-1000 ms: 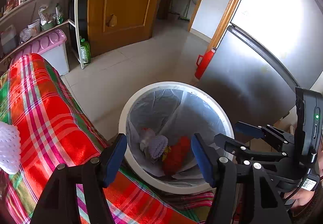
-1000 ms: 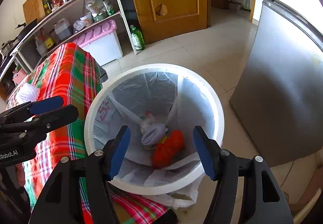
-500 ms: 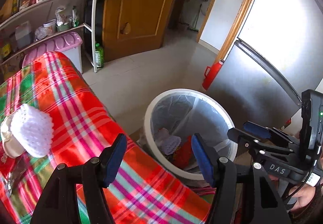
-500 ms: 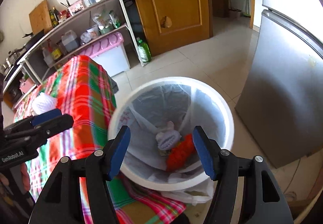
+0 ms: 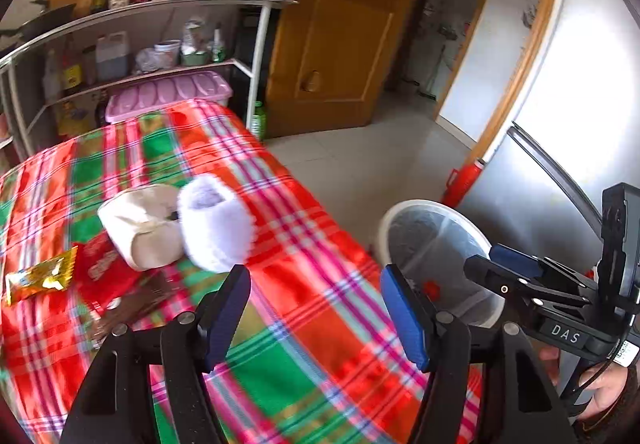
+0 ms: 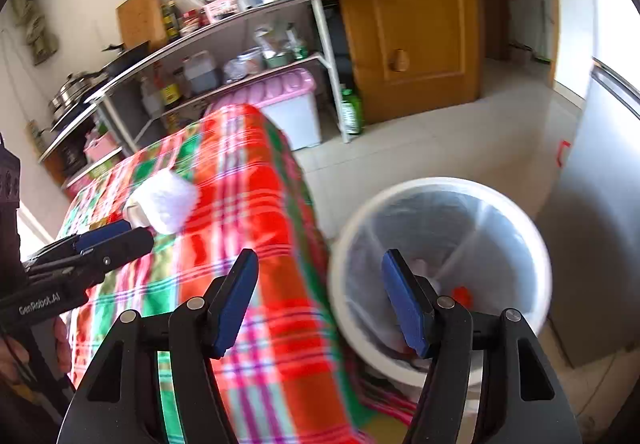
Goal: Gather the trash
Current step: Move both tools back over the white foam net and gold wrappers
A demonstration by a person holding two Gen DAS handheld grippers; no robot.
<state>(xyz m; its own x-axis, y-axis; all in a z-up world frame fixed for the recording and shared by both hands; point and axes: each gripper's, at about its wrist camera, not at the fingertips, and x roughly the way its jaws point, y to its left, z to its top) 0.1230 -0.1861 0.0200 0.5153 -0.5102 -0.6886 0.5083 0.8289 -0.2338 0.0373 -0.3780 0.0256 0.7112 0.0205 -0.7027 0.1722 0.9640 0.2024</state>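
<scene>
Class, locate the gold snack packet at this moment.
In the left wrist view, the gold snack packet lies at the far left on the plaid tablecloth, touching the red wrapper, left of the cream foam piece.

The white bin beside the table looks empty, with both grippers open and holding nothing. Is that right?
Not quite: the white bin is not empty. The right wrist view shows a clear liner and some trash at the bottom, including something red. The rest holds: the bin stands beside the table, and both the left gripper and the right gripper are open, holding nothing.
</scene>
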